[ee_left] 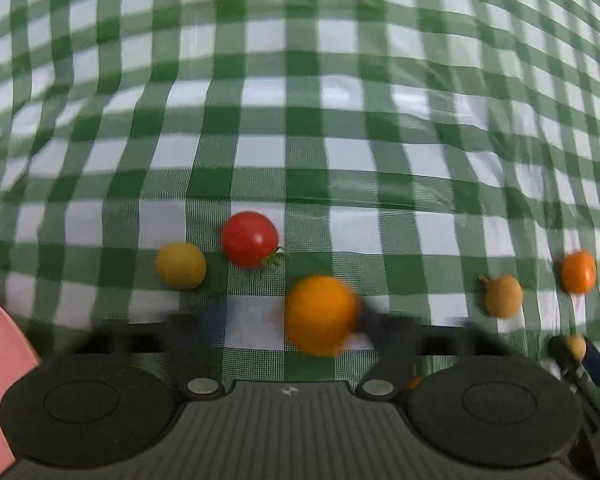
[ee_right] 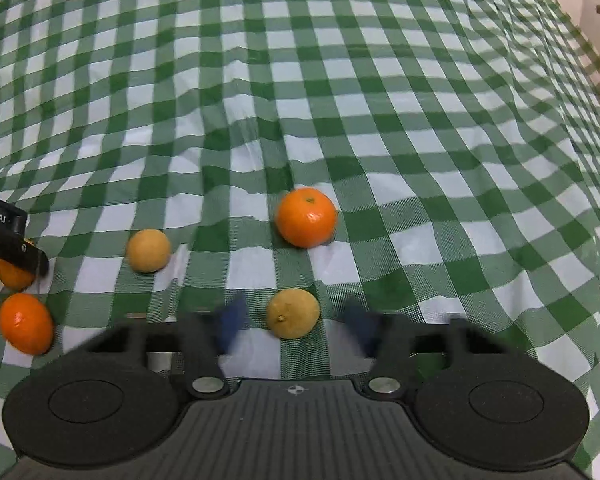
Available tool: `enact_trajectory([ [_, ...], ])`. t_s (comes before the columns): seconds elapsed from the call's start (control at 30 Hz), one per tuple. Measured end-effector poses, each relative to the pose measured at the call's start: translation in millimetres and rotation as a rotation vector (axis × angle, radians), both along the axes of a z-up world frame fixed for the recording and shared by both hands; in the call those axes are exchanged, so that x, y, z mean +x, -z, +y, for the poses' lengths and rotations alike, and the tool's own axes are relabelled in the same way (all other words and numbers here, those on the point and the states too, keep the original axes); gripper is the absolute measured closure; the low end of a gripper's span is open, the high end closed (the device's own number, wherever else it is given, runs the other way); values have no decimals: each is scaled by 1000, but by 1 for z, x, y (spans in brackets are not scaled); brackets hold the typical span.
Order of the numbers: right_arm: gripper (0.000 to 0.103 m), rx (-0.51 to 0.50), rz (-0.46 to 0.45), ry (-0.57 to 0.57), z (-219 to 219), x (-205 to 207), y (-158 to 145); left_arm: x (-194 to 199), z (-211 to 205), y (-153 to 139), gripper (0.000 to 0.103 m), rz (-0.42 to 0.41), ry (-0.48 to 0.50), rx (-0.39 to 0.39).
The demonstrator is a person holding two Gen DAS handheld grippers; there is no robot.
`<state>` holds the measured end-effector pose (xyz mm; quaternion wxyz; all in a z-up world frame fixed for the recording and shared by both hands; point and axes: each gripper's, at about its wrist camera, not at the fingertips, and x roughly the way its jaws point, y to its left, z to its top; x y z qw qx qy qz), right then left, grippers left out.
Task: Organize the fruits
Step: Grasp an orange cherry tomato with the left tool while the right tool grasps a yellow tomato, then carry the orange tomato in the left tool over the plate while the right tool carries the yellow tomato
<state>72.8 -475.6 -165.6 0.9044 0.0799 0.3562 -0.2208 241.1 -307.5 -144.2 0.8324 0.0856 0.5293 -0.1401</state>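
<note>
A green-and-white checked cloth (ee_left: 300, 160) covers the worktop, and small fruits lie scattered on it.

The left tongs (ee_left: 288, 318) point steeply down at a round orange fruit (ee_left: 320, 314), which is blurred. Their right finger (ee_left: 370, 322) touches the fruit's right side, while the left finger (ee_left: 210, 316) stands off from it with bare cloth between. The tongs are apart and not clamped. Just beyond lie a glossy red cherry tomato (ee_left: 250, 240) with a green stalk and, beside it to the left, a dull yellow round fruit (ee_left: 181, 265). Off to the right lie a tan round fruit (ee_left: 503, 296) with a stub of stem and a small orange fruit (ee_left: 578, 272). A pink curved edge (ee_left: 0, 360) shows at the lower left.

The right tongs (ee_right: 294, 326) straddle a yellow round fruit with a dimpled end (ee_right: 293, 314), which rests on the cloth. The blue pads (ee_right: 232, 322) are blurred — one on each side, each with a sliver of cloth showing between it and the fruit. These tongs too are apart. Past them sits a bright orange mandarin (ee_right: 306, 217), and to the left a pale orange ball-shaped fruit (ee_right: 148, 255). At the left edge lies an oval orange fruit (ee_right: 26, 323).
</note>
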Motion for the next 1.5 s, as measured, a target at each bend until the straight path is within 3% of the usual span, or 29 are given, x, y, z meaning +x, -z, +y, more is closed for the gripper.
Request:
enact_trajectory([
  [0.03, 75, 9, 0, 2, 1, -1, -1, -2, 1, -3, 65, 2, 8, 8],
  [0.13, 75, 16, -24, 12, 2, -8, -11, -3, 10, -12, 65, 40, 9, -61],
  [0.4, 75, 54, -124, -27, 23, -51, -69, -49, 49, -67, 65, -30, 39, -128],
  [0.57, 75, 118, -134, -107, 61, -87, -100, -101, 80, -100, 65, -44, 19, -47],
  [0.73, 75, 214, -146, -206, 107, -126, -126, -157, 127, -129, 65, -49, -1, -44],
  [1.03, 75, 218, -191, -404, 196, -175, -172, -233, 219, -167, 65, -118, -80, -26],
  [1.23, 75, 153, -188, -554, 251, -197, -189, -270, 265, -176, 65, -143, -146, -38],
  [1.5, 75, 87, -188, -636, 282, -208, -205, -299, 307, -187, 65, -189, -204, -48],
])
